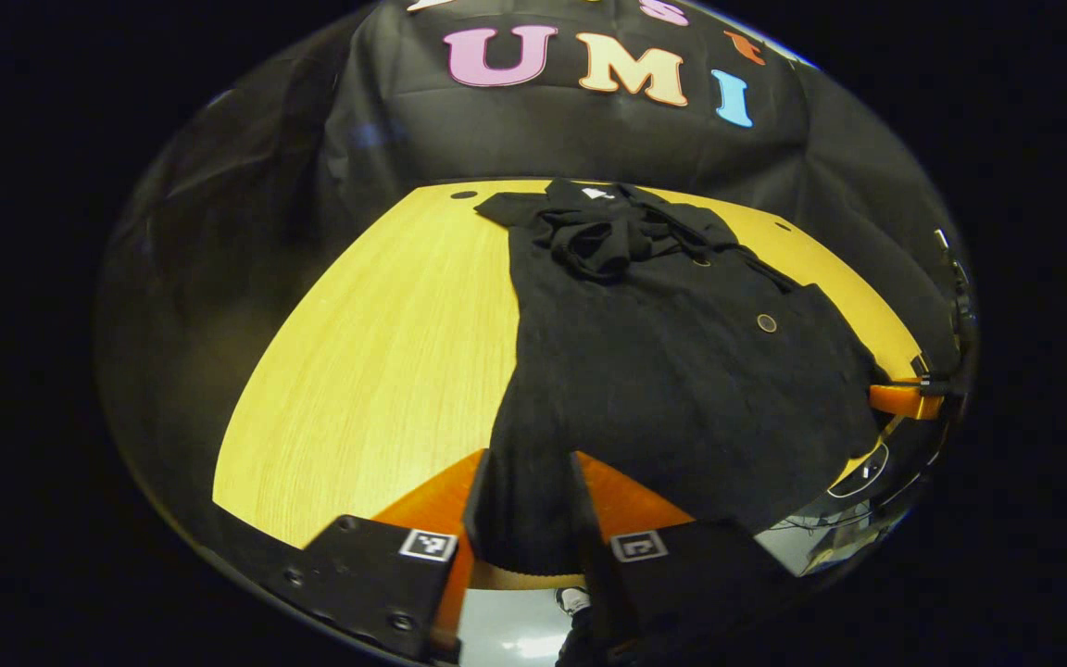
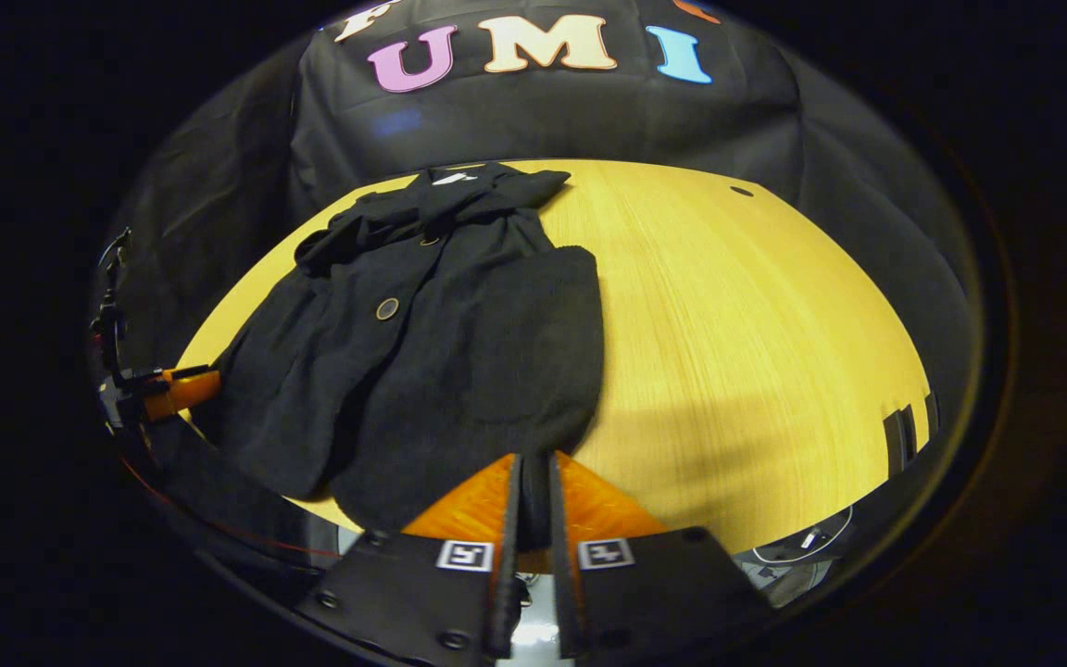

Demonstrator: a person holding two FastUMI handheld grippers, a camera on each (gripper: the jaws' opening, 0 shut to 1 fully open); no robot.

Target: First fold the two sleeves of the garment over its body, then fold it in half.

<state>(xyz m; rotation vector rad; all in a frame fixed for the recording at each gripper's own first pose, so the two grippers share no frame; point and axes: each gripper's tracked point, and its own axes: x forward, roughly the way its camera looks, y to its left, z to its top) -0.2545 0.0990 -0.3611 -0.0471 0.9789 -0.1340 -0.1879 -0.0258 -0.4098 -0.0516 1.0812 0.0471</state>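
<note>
A black buttoned garment [image 1: 663,371] lies on the yellow wooden table [image 1: 385,352], collar far, hem near, its sleeves bunched over the chest by the collar [image 1: 603,236]. My left gripper [image 1: 529,456] is at the near hem, with a thick fold of the fabric running down between its fingers. In the right gripper view the garment [image 2: 441,352] lies on the left half of the table [image 2: 756,324]. My right gripper [image 2: 533,456] is nearly closed on the hem's near edge. Each view shows the other gripper's orange finger [image 1: 904,400] [image 2: 177,389] at the garment's side.
Black cloth walls close in the table's far side. A small dark hole [image 1: 463,195] [image 2: 742,192] sits in the tabletop near each far corner. Cables lie on the floor [image 2: 802,542] below the near table edge. Bare wood spreads right of the garment in the right gripper view.
</note>
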